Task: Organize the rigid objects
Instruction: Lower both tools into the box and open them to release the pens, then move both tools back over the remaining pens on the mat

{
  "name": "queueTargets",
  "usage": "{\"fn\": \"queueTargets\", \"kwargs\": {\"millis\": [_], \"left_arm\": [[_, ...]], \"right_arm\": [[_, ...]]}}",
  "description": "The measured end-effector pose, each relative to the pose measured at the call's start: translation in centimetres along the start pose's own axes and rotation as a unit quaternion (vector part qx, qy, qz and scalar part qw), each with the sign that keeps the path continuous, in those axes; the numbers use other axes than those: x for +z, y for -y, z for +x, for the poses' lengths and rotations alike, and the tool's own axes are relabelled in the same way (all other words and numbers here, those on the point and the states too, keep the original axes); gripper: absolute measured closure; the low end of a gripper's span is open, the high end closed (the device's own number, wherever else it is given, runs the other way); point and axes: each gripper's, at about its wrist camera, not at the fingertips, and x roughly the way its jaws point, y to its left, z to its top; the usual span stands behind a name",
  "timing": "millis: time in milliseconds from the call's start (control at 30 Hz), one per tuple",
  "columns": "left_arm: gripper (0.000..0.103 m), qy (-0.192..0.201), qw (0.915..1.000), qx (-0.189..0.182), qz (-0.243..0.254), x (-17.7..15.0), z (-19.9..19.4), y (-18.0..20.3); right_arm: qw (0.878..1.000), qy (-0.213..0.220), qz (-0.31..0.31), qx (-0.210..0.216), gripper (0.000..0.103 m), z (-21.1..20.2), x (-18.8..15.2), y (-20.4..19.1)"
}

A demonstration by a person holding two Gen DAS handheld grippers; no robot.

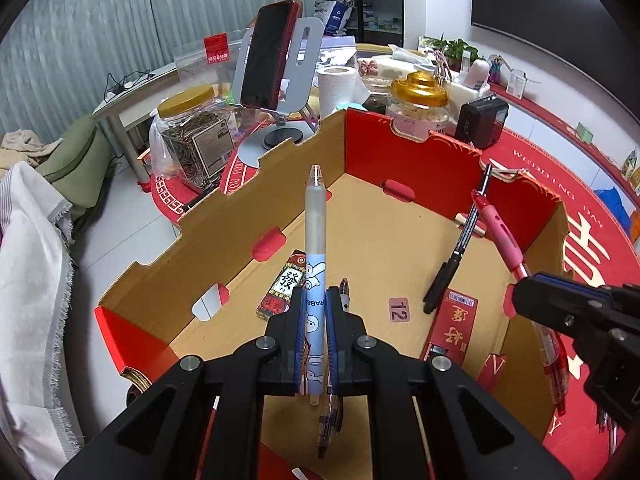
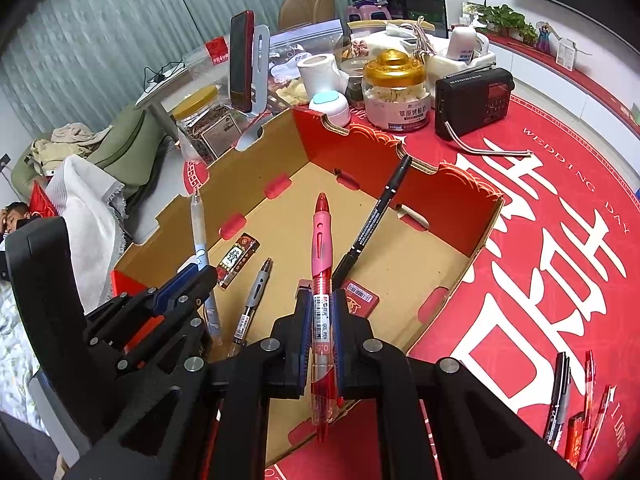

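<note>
Left gripper (image 1: 316,312): fingers clamped on a frosted grey-and-blue rabbit-print pen (image 1: 315,240), held upright at centre frame of the left view, above the open red-and-tan cardboard box (image 1: 280,160).

Right gripper (image 2: 322,312): fingers clamped on a red-and-pink gel pen (image 2: 322,264), tip pointing to the upper frame, over the box's near edge.

Box contents: grey-grip clear pen (image 2: 252,300) lying flat at centre-left; black marker pen (image 2: 372,216) leaning on the far red wall; two small red printed packets (image 2: 237,254) (image 2: 362,296) on the floor.

Lower right of the right view: several loose pens (image 2: 576,404) on the red printed tablecloth (image 2: 560,184).
</note>
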Motion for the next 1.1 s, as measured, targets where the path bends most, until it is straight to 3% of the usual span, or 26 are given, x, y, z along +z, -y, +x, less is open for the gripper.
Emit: {"fn": "queueTargets", "kwargs": {"millis": [67,133,200,267,333,367,467,600,667,733,833,933,1000,1100], "left_arm": [[0.093,-0.015,0.9998,0.001,0.014,0.1,0.3,0.4],[0.083,-0.029,0.999,0.005,0.032,0.1,0.7,0.9],[0.037,-0.038,0.9983,0.006,0.043,0.3,0.8,1.2],[0.013,-0.032,0.9986,-0.002,0.042,0.5,0.1,1.2],[0.003,-0.023,0.9983,0.006,0.054,0.5,-0.3,1.5],[0.001,-0.017,0.9979,0.006,0.062,0.4,-0.6,1.7],[0.001,-0.003,0.9978,-0.018,0.064,0.1,-1.4,2.0],[0.001,0.006,0.9979,-0.034,0.055,-0.6,-2.8,2.5],[0.0,0.014,0.9975,-0.03,0.063,-1.3,-4.0,3.3],[0.0,0.019,0.9961,-0.05,0.07,-2.2,-5.3,4.6],[0.0,0.028,0.9938,-0.064,0.087,-3.4,-7.2,7.1],[0.0,0.029,0.9886,-0.105,0.103,-5.0,-9.2,10.7],[0.0,0.03,0.9838,-0.134,0.116,-6.2,-10.1,13.7],[0.0,0.017,0.9798,-0.146,0.136,-7.5,-9.3,18.5]], "right_arm": [[1.0,-0.003,0.0,0.0,0.092,0.2,0.0,0.0],[1.0,-0.004,0.002,0.001,0.092,0.4,-0.1,0.1],[1.0,-0.005,0.008,0.002,0.092,0.5,-0.2,0.3],[1.0,-0.001,0.011,-0.002,0.088,0.3,-0.3,0.6],[1.0,0.009,0.017,-0.003,0.045,-0.4,-0.4,0.8],[0.999,0.03,0.02,0.017,0.027,-1.3,-0.6,0.9],[0.998,0.053,0.023,-0.022,0.015,-3.0,-1.4,1.0],[0.996,0.074,0.041,-0.012,0.015,-5.7,-4.4,2.8],[0.995,0.083,0.061,-0.015,0.012,-6.9,-6.6,4.7],[0.992,0.074,0.093,-0.032,0.01,-8.0,-9.1,7.1],[0.982,0.093,0.157,-0.04,0.01,-10.7,-12.5,11.1],[0.966,0.123,0.211,-0.082,0.01,-14.0,-16.0,14.8],[0.954,0.124,0.253,-0.097,0.01,-15.4,-18.4,17.4],[0.945,0.11,0.292,-0.101,0.01,-16.3,-21.5,19.5]]}}
